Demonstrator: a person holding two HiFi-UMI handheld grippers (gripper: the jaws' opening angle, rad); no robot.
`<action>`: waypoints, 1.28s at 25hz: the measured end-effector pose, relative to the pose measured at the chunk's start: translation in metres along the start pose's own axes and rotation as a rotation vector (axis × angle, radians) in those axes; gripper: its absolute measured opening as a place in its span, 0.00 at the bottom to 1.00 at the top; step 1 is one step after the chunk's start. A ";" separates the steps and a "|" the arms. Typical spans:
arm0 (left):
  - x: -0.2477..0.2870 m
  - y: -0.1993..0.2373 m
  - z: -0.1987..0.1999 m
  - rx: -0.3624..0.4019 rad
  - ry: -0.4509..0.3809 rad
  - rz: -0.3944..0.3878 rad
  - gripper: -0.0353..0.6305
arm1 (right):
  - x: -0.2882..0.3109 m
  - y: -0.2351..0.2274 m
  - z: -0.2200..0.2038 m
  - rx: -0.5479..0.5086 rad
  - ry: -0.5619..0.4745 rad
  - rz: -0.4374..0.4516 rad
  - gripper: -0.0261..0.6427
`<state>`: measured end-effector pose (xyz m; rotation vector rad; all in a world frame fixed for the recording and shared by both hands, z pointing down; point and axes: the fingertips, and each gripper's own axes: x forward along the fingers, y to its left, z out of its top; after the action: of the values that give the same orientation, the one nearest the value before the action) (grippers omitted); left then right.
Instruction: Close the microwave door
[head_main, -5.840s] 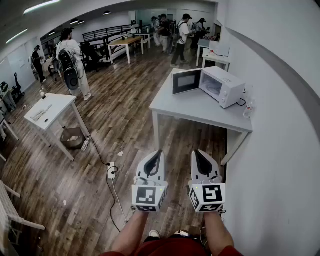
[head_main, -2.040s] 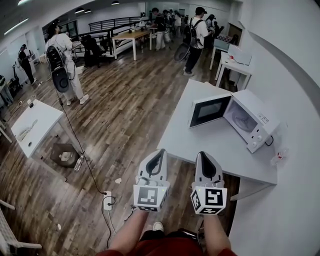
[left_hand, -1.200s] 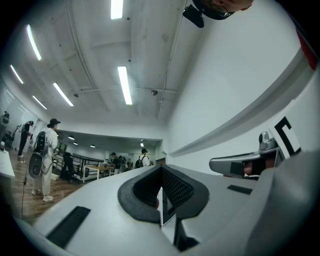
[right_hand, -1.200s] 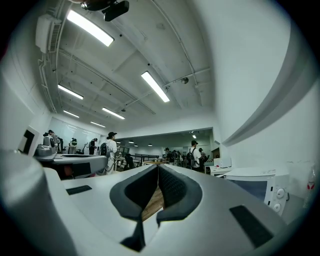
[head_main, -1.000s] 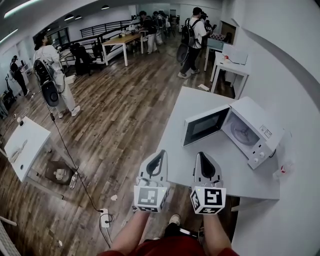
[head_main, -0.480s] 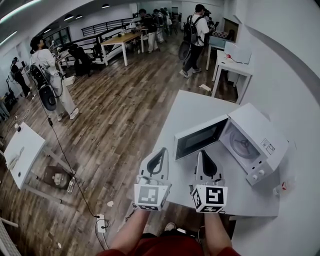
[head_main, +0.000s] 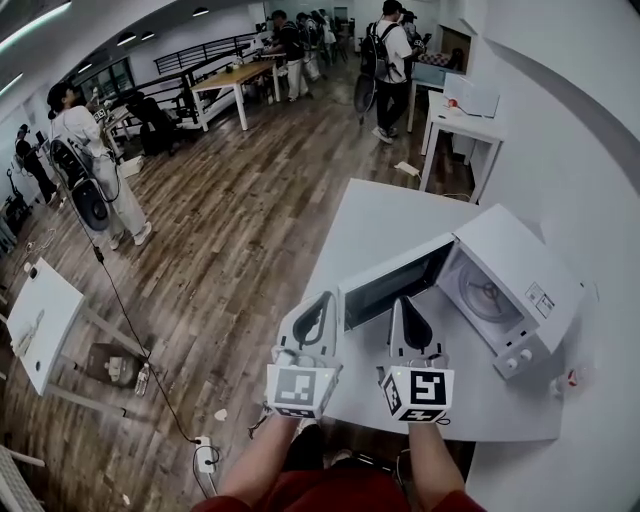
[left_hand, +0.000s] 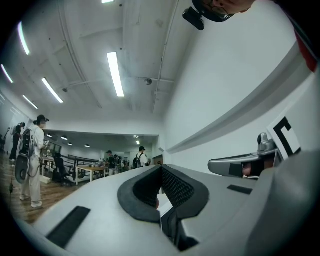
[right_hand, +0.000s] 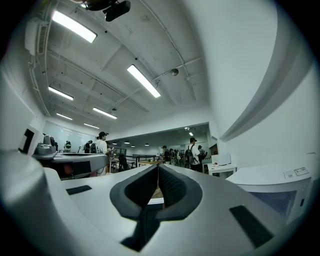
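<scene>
A white microwave (head_main: 515, 285) stands on a grey table (head_main: 390, 215) by the right wall. Its dark-windowed door (head_main: 392, 288) is swung wide open to the left, showing the cavity and turntable. My two grippers are side by side over the table's near edge. The left gripper (head_main: 327, 297) is shut and empty, its tip just left of the door's free edge. The right gripper (head_main: 399, 301) is also shut and empty, its tip right in front of the door's face. In the right gripper view the jaws (right_hand: 158, 166) meet, with the microwave (right_hand: 272, 186) at the right. The left gripper view shows its jaws (left_hand: 161, 168) together.
A white wall runs along the right. A small bottle (head_main: 571, 378) sits at the table's right edge. Behind it stands another white table (head_main: 462, 122). Several people stand at the back and at the left. A white table (head_main: 38, 312) and a floor power strip (head_main: 205, 456) lie left.
I have come closer to the grey table. Both grippers moved forward from in front of the table's edge to just before the open door. Their jaws stayed shut.
</scene>
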<state>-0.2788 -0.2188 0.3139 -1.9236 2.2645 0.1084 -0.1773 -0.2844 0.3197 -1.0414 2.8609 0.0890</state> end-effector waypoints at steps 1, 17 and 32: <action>0.005 0.002 -0.003 -0.002 0.001 -0.006 0.09 | 0.004 -0.002 -0.002 0.000 0.003 -0.006 0.07; 0.063 0.035 -0.069 -0.050 0.042 -0.178 0.09 | 0.065 -0.011 -0.062 0.015 0.104 -0.087 0.07; 0.057 0.030 -0.140 -0.055 0.104 -0.562 0.27 | 0.083 -0.011 -0.115 0.018 0.213 -0.151 0.07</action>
<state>-0.3288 -0.2917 0.4404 -2.5606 1.6992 -0.0033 -0.2412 -0.3554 0.4243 -1.3349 2.9466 -0.0618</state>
